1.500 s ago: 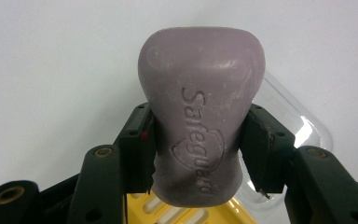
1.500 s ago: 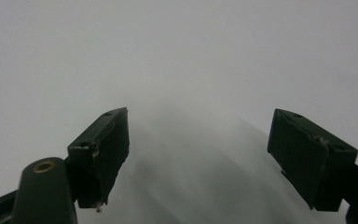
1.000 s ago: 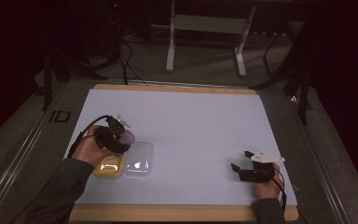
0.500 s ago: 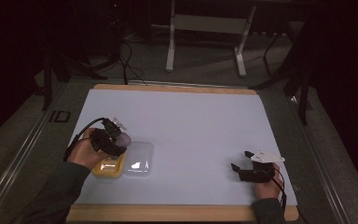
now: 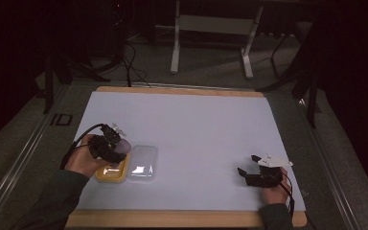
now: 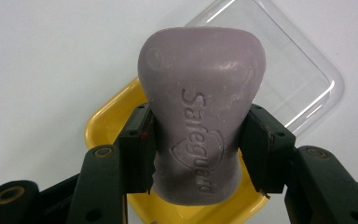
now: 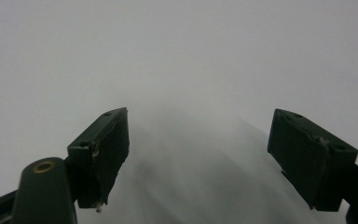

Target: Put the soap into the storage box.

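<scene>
Soap point(image 6: 200, 116), a stiff, likely slick purple bar at frame centre, sits clenched at its waist by the left gripper point(image 6: 198, 154) (right gripper point(image 7: 198, 154) released).

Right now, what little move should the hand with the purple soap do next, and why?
Probably lower it straight down. The left tongs grip the purple soap just above the yellow dish, whose clear lid lies beside it, so the dish looks open.

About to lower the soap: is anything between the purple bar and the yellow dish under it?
Nothing visible. The left gripper is shut on the soap bar, right above the open yellow dish. The clear lid lies beside the dish, not over it.
</scene>
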The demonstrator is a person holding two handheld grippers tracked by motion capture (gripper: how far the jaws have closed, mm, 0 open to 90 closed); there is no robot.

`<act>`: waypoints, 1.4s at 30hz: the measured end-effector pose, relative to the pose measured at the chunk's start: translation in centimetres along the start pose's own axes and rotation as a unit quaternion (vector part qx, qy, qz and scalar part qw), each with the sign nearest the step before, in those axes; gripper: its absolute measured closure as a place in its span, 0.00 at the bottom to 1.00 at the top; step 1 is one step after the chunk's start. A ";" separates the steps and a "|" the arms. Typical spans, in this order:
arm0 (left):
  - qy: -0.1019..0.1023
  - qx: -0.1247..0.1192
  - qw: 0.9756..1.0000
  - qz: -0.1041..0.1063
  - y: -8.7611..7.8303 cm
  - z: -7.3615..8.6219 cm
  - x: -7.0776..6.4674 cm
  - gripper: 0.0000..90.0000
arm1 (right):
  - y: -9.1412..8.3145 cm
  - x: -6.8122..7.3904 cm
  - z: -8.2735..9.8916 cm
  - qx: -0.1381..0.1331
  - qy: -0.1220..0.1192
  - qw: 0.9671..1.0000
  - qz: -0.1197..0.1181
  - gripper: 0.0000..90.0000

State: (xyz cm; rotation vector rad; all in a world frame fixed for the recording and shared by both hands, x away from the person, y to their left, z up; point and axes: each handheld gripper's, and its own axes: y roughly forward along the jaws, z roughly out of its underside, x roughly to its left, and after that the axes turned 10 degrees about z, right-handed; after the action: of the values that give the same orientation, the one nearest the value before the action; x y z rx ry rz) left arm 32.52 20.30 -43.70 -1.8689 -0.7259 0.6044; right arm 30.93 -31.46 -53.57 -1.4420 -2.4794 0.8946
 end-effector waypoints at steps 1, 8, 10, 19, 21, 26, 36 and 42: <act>-0.002 0.000 1.000 0.001 0.0 0.1 0.0 0.55 | 0.0 0.0 0.0 0.000 0.000 1.000 0.000 0.22; -0.008 0.000 1.000 0.000 0.1 0.6 0.1 0.55 | 0.0 0.0 0.0 0.000 0.001 1.000 0.000 0.22; -0.009 0.002 1.000 0.000 0.1 0.7 0.2 0.55 | 0.0 0.0 0.0 0.000 0.001 1.000 0.000 0.22; -0.018 0.006 1.000 0.002 0.4 1.3 0.3 0.55 | 0.0 0.0 0.0 0.000 0.000 1.000 0.000 0.22; -0.021 0.004 1.000 0.000 0.5 1.4 0.4 0.55 | 0.0 0.0 0.0 0.000 0.000 1.000 0.001 0.22; -0.029 0.004 1.000 0.001 0.5 1.8 0.5 0.55 | 0.0 0.0 0.0 0.000 0.000 1.000 0.001 0.22; -0.040 0.007 0.999 0.006 0.9 2.4 0.6 0.55 | 0.0 0.0 0.0 0.000 0.000 1.000 0.002 0.22; -0.049 0.013 0.999 0.010 1.4 2.8 0.8 0.55 | 0.0 0.0 0.0 0.000 0.000 1.000 0.002 0.22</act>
State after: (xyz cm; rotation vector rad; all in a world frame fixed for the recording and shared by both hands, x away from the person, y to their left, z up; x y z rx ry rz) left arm 31.45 22.20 -46.15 -1.8355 -0.7605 0.7204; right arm 30.89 -31.44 -53.56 -1.4485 -2.4762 0.8950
